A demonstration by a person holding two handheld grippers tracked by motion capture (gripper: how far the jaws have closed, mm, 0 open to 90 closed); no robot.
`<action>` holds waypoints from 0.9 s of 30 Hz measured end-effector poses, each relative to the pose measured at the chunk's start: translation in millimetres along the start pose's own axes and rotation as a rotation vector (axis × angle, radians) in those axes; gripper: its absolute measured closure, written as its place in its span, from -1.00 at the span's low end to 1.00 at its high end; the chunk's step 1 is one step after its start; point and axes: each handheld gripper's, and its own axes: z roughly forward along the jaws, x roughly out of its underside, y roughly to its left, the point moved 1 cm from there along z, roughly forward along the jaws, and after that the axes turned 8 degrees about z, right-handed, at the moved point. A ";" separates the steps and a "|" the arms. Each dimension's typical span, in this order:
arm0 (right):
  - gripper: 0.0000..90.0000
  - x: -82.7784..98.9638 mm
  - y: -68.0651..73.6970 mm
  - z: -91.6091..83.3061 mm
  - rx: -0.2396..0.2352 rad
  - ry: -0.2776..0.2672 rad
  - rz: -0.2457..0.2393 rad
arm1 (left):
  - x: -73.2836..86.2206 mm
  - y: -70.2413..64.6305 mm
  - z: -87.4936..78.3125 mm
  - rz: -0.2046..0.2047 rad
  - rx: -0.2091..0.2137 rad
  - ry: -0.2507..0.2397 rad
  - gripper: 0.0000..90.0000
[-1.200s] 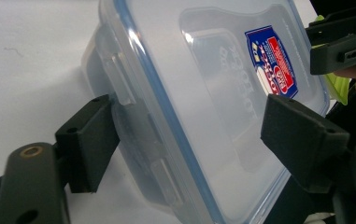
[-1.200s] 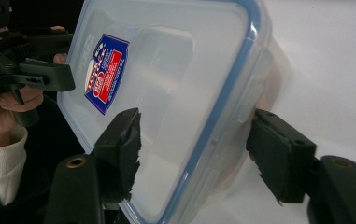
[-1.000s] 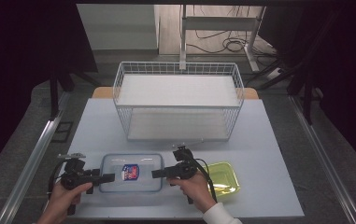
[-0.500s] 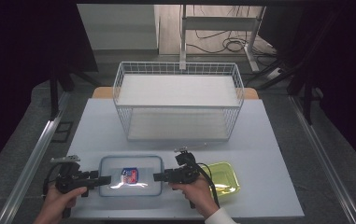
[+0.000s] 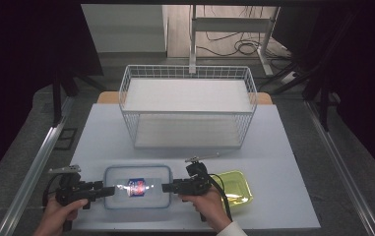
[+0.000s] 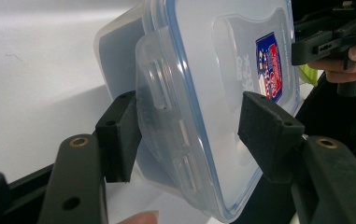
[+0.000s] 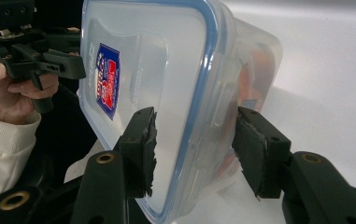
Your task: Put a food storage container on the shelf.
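A clear lidded plastic box (image 5: 136,187) with a blue seal and a red-and-blue sticker lies flat near the table's front edge. My left gripper (image 5: 109,191) is at its left end and my right gripper (image 5: 168,187) at its right end. In the left gripper view the jaws (image 6: 189,135) straddle the box's end latch (image 6: 159,88), one pad under the flap and the other over the lid. In the right gripper view the jaws (image 7: 194,149) bracket the opposite end of the box (image 7: 166,70). Both pairs of jaws have just been closing. I see no firm clamp.
A white wire basket (image 5: 187,105) stands at the back of the pale table (image 5: 283,147). A shallow yellow tray (image 5: 234,189) lies right behind my right hand. A metal rail (image 5: 37,162) runs along the table's left side.
Both hands have edged slightly toward the front edge, staying at the box's ends. The box has not moved.
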 end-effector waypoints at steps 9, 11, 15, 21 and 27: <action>0.13 2.3 1.2 0.3 0.009 -0.020 0.004 | 1.1 -1.0 0.1 -0.007 -0.006 -0.011 -0.09; 0.15 3.2 1.5 -0.1 0.007 -0.026 0.016 | 2.1 -1.7 -0.4 -0.011 -0.006 -0.020 -0.08; 0.18 5.5 1.0 -1.7 -0.009 -0.035 0.034 | 4.8 -2.3 -2.8 -0.007 0.004 -0.032 -0.04; 0.19 8.6 3.3 -3.5 -0.011 -0.041 0.029 | 7.1 -4.0 -5.9 0.012 0.011 -0.035 0.00; 0.20 11.1 4.9 -4.5 -0.010 -0.048 0.018 | 8.1 -6.1 -7.3 0.024 0.008 -0.039 0.02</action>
